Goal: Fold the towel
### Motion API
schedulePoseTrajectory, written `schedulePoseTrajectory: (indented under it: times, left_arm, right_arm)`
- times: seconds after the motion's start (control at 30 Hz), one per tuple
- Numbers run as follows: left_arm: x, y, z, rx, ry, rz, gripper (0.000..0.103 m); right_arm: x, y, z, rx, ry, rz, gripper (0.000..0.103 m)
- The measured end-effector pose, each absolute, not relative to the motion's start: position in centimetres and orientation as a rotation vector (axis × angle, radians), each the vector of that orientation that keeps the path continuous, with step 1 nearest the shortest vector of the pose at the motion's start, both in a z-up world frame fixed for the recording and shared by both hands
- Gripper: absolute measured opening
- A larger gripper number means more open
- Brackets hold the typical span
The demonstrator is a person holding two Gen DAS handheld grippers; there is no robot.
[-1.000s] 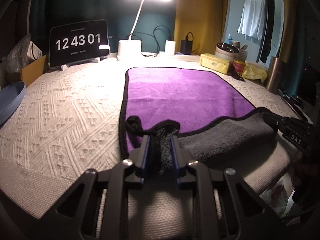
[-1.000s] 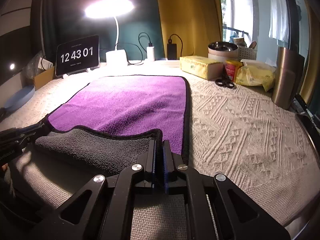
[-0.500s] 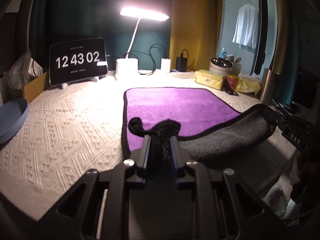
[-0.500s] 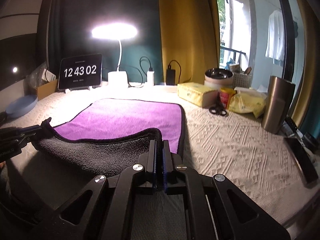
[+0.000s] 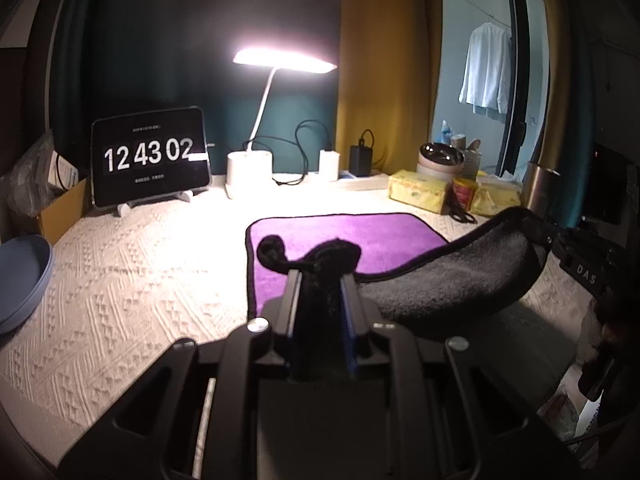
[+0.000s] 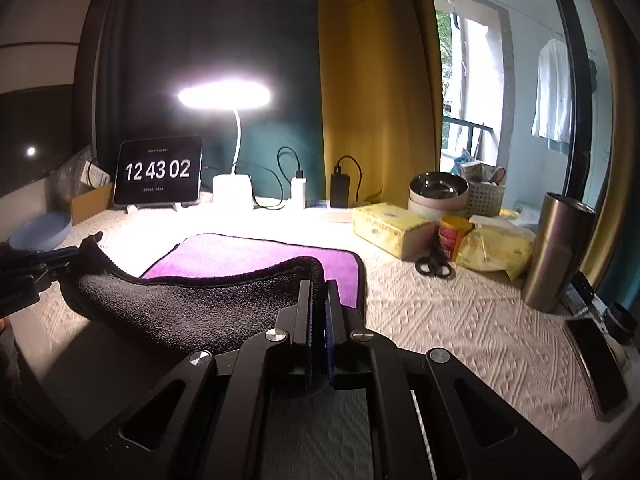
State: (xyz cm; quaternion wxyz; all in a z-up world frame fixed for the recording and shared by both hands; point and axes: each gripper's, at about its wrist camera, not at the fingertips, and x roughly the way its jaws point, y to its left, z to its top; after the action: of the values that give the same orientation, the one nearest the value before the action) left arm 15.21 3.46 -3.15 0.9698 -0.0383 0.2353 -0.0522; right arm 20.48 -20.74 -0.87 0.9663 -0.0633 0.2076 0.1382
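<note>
A towel [image 5: 352, 240], purple on top and dark grey underneath with a black hem, lies on the white knitted tablecloth [image 5: 132, 280]; it also shows in the right wrist view [image 6: 248, 252]. My left gripper [image 5: 320, 276] is shut on the towel's near left corner. My right gripper [image 6: 319, 284] is shut on the near right corner. Both hold the near edge lifted above the table, so the grey underside [image 6: 192, 304] hangs between them. The far half rests flat. The right gripper [image 5: 560, 240] shows at the right of the left wrist view.
At the back stand a clock tablet [image 6: 158, 176], a lit desk lamp [image 6: 232, 188] and chargers [image 6: 340, 190]. At the right are tissue packs [image 6: 390, 230], scissors [image 6: 434, 266], a metal tumbler [image 6: 558, 252] and a phone [image 6: 596, 364]. A blue bowl [image 5: 20, 280] sits at the left.
Both grippers have risen and moved toward the back, carrying the towel's near edge up off the table. More grey underside shows and less purple is visible.
</note>
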Motion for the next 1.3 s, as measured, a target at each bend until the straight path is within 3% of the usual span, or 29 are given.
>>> schedulePoseTrajectory:
  times: [1.3]
  left_arm:
    - [29.2,4.4,0.4,0.011,0.388,-0.039,0.019]
  right_arm:
    - [34.9,-19.1,1.8,-0.148,0.348,0.271,0.006]
